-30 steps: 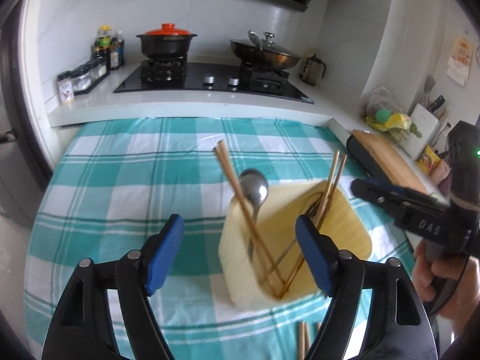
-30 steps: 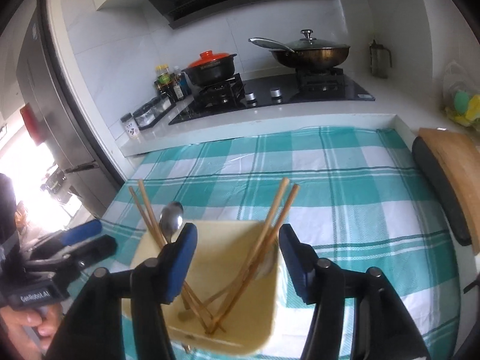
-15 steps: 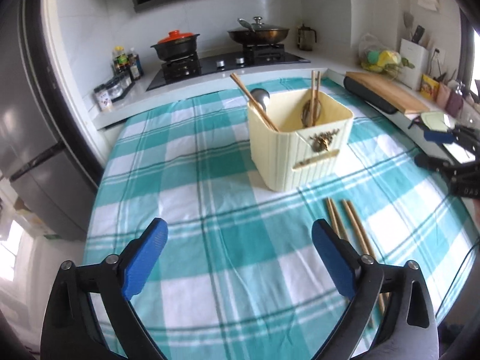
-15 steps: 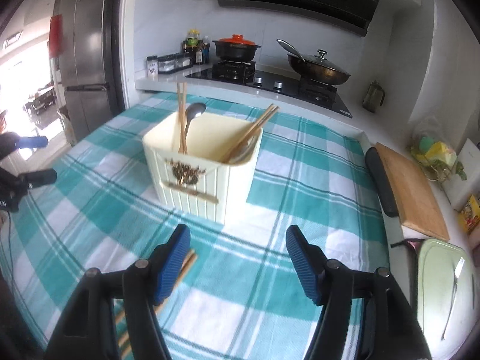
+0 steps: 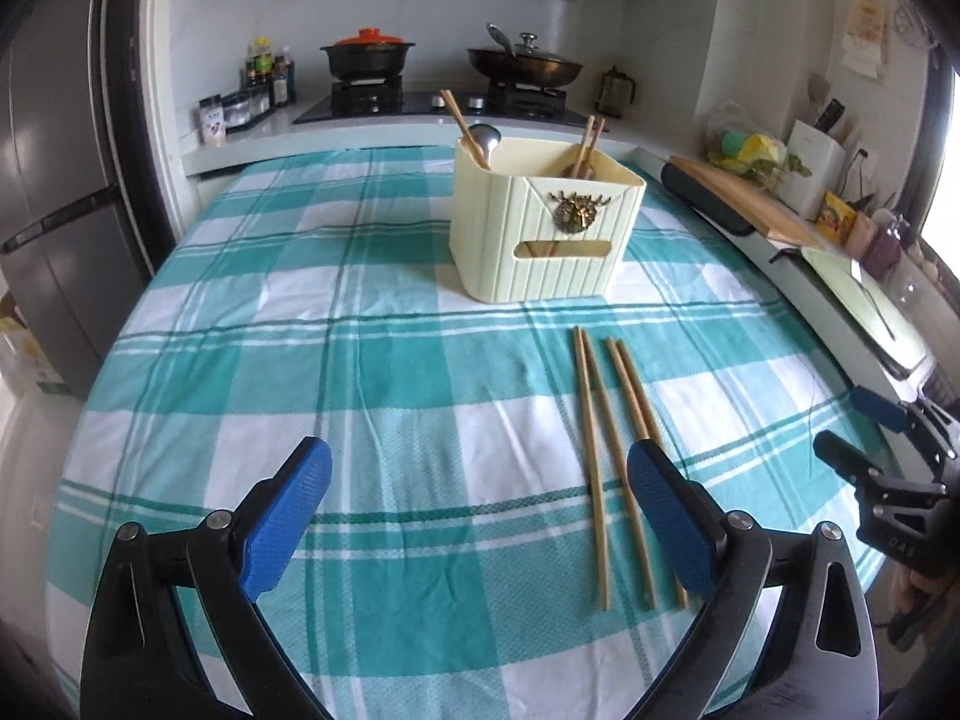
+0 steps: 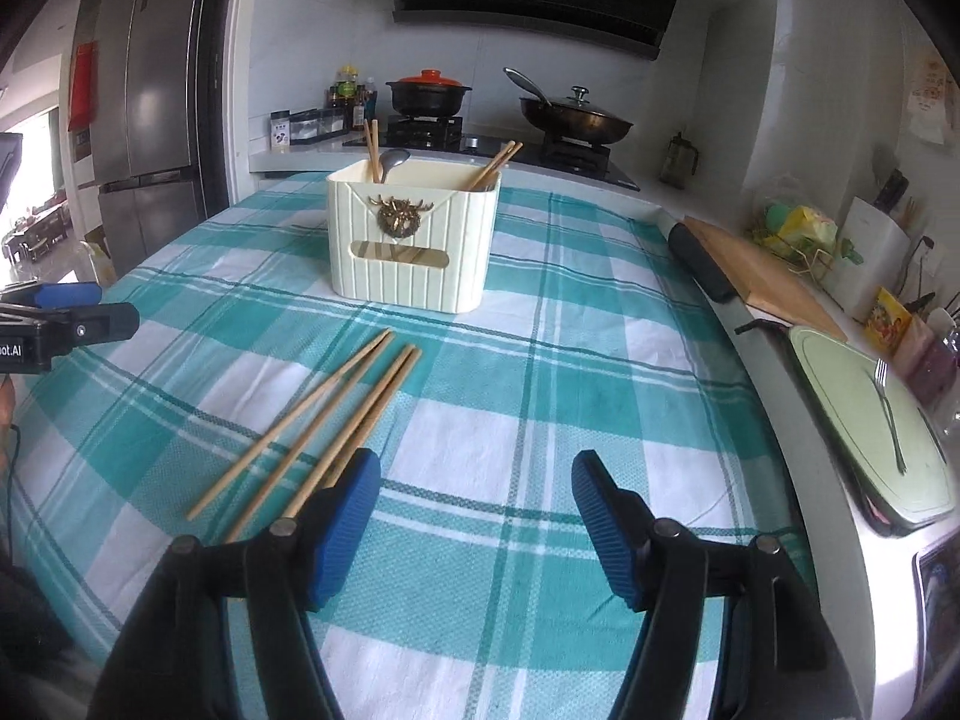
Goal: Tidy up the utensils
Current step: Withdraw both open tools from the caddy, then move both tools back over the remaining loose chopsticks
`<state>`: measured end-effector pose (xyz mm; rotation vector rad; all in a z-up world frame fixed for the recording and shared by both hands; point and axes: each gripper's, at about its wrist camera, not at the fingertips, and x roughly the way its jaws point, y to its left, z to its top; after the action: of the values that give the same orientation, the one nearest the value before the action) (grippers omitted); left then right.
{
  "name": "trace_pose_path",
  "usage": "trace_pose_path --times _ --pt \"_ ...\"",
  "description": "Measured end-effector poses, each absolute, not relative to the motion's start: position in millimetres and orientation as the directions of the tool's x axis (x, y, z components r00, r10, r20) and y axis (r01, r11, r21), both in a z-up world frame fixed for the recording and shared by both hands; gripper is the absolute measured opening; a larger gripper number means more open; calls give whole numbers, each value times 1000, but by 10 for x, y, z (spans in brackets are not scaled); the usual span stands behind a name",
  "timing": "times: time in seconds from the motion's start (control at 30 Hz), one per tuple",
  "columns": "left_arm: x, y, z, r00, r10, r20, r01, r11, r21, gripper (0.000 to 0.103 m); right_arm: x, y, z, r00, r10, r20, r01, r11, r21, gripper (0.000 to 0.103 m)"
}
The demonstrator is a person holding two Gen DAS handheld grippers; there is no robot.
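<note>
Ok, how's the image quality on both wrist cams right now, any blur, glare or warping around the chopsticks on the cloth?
Left wrist view: sharp, the chopsticks crisp, the tablecloth bowed by the fisheye, window glare at the far right edge. Right wrist view: also sharp, chopsticks clear, blown-out daylight at the left edge, dark corners, soft even light, only faint shadows.

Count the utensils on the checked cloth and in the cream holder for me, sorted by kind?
Chopsticks lying on the cloth: 4
Chopsticks standing in the holder: 4, as a left pair and a right pair
Spoons in the holder: 1 plain to see; any more inside are hidden
Total: 9 utensils visible
</note>
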<state>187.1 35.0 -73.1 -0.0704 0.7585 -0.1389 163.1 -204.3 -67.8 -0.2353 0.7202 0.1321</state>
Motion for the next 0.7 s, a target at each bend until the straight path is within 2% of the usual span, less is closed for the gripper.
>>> trace_pose_path --times 0.7 --pt "1783 364 -793 723 -155 -673 67 986 -156 99 1556 -2144 -797 741 34 -671 -147 983 -112 68"
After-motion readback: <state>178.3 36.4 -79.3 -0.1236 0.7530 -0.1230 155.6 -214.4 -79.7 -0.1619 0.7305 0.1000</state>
